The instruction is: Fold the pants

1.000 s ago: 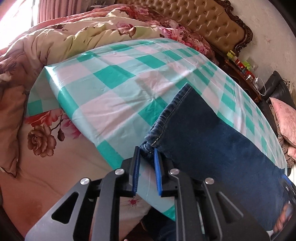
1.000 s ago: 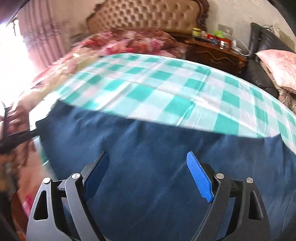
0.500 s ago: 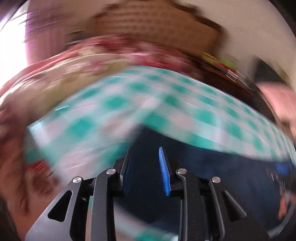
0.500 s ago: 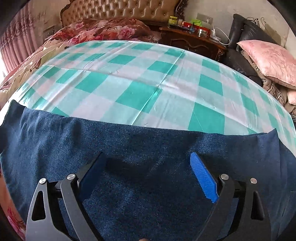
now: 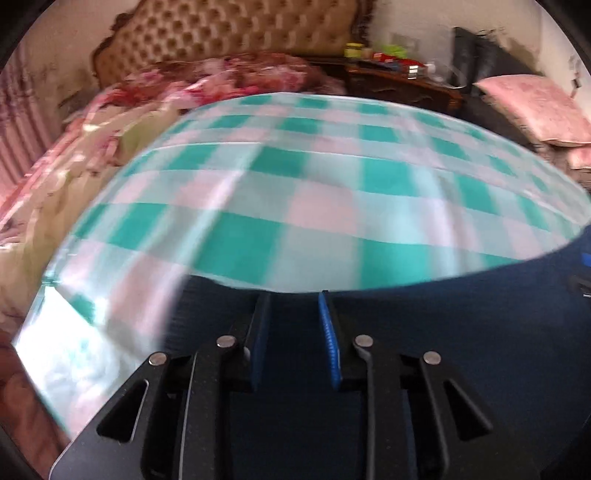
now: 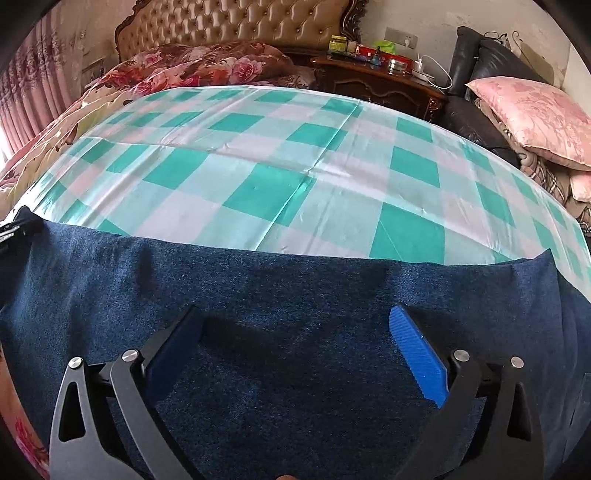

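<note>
Dark blue denim pants (image 6: 295, 295) lie flat across the near edge of a bed covered by a green and white checked cloth (image 6: 280, 166). My right gripper (image 6: 295, 332) is wide open just above the denim, its blue pads apart and empty. In the blurred left wrist view the pants (image 5: 443, 332) fill the lower right. My left gripper (image 5: 293, 314) is over the left end of the denim, its jaws a narrow gap apart, nothing seen between them.
A floral quilt (image 6: 192, 70) is heaped at the head of the bed under a tufted headboard (image 6: 236, 22). A dark nightstand (image 6: 380, 81) with jars stands at the back right. Pink pillows (image 6: 535, 114) lie on a dark sofa at the right.
My left gripper let go of the pants' hem, opened slightly and swung right over the denim. My right gripper stayed open, settling over the flat pants.
</note>
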`<act>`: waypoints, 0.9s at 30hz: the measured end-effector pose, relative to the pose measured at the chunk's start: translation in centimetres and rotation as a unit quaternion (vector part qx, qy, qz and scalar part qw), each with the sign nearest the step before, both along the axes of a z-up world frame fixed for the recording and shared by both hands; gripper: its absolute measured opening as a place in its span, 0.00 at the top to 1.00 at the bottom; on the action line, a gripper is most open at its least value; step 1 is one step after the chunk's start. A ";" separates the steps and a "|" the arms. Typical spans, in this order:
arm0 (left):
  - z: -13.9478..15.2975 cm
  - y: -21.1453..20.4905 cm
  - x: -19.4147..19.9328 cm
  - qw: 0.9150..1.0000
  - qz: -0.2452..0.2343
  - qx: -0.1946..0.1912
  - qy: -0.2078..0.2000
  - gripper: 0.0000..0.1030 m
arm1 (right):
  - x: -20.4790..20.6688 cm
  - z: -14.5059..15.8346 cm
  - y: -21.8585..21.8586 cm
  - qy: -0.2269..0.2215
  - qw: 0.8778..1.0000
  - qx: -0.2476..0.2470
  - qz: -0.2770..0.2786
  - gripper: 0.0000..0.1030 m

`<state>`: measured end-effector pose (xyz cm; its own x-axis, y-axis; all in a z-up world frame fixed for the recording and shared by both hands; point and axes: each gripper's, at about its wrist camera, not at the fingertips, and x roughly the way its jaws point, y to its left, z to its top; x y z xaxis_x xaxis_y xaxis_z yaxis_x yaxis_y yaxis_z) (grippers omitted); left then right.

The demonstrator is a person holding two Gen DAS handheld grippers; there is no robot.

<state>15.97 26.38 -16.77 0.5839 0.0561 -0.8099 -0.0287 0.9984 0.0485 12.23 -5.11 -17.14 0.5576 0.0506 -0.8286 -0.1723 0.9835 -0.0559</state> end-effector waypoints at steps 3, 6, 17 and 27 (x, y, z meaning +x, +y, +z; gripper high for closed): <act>0.5 1.6 0.5 1.000 0.006 -0.016 0.004 0.78 | 0.0 0.0 0.0 0.000 1.000 0.000 0.000 0.05; 1.4 2.1 -0.1 0.999 0.035 -0.011 -0.013 0.79 | 0.0 0.0 0.0 0.000 1.000 0.000 0.000 0.05; 1.3 5.7 -2.2 0.996 0.065 -0.050 0.020 0.66 | 0.0 0.0 -0.1 0.000 1.000 0.000 0.000 0.05; 0.8 6.1 -0.6 0.994 0.011 -0.099 0.043 0.83 | -0.1 0.0 -0.2 0.000 1.000 0.000 -0.002 0.05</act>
